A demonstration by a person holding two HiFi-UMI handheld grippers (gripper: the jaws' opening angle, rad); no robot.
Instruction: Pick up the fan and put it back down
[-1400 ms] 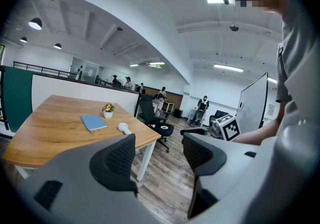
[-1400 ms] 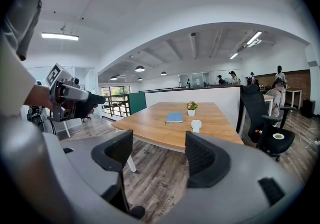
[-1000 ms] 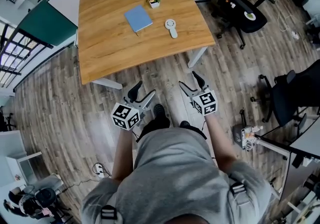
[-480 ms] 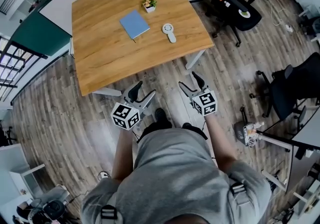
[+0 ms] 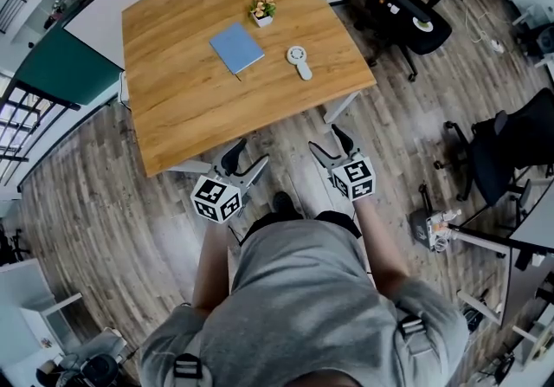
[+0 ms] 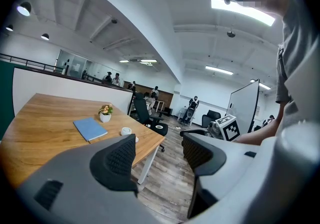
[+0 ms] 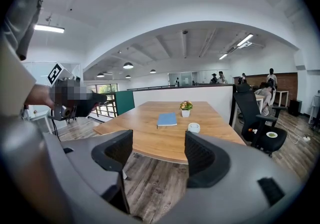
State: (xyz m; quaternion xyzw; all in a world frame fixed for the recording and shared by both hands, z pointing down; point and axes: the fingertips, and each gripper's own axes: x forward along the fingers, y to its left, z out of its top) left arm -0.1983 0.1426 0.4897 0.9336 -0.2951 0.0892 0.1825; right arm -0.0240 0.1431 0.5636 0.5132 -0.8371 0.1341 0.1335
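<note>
Your left gripper (image 5: 247,160) and right gripper (image 5: 331,143) both hung empty, jaws apart, short of the table (image 5: 190,91), while the fan (image 5: 299,60) lay flat near its right edge, so you needed to step in and pinch its handle squarely.

The person wears a grey short-sleeved shirt (image 5: 299,299), with what look like dark strap buckles (image 5: 410,326) at each shoulder, and dark shoes (image 5: 280,202). The left gripper (image 5: 245,160) and right gripper (image 5: 333,145) have grey bodies and black ribbed jaws. Each carries a white cube (image 5: 215,198) printed with black square markers.
</note>
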